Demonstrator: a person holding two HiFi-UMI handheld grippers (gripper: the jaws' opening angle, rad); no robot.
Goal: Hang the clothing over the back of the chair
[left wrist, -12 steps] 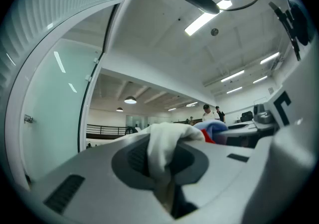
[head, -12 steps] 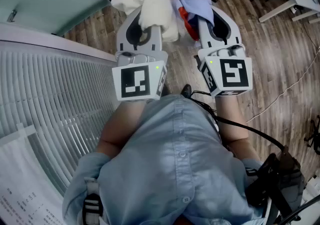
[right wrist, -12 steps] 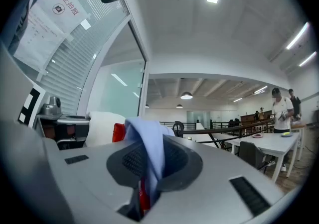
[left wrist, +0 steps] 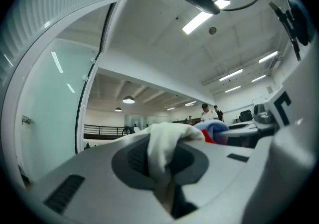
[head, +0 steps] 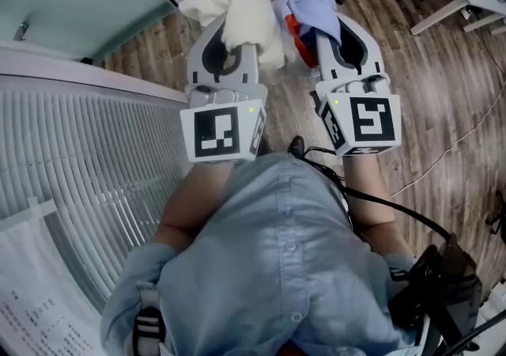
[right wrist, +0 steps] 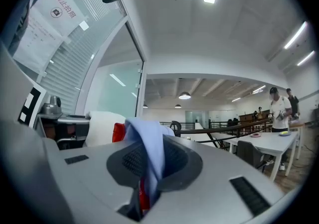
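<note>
Clothing, soft and crumpled at top centre, is clamped in smooth grey fingers: cream folds by the left gripper, blue-and-red folds by the right gripper.

Open office — white desks, glass partition

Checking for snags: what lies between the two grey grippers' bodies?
Only bare brown wood floor, seen in the head view; the left gripper pinches cream cloth, the right gripper blue-and-red cloth.
</note>
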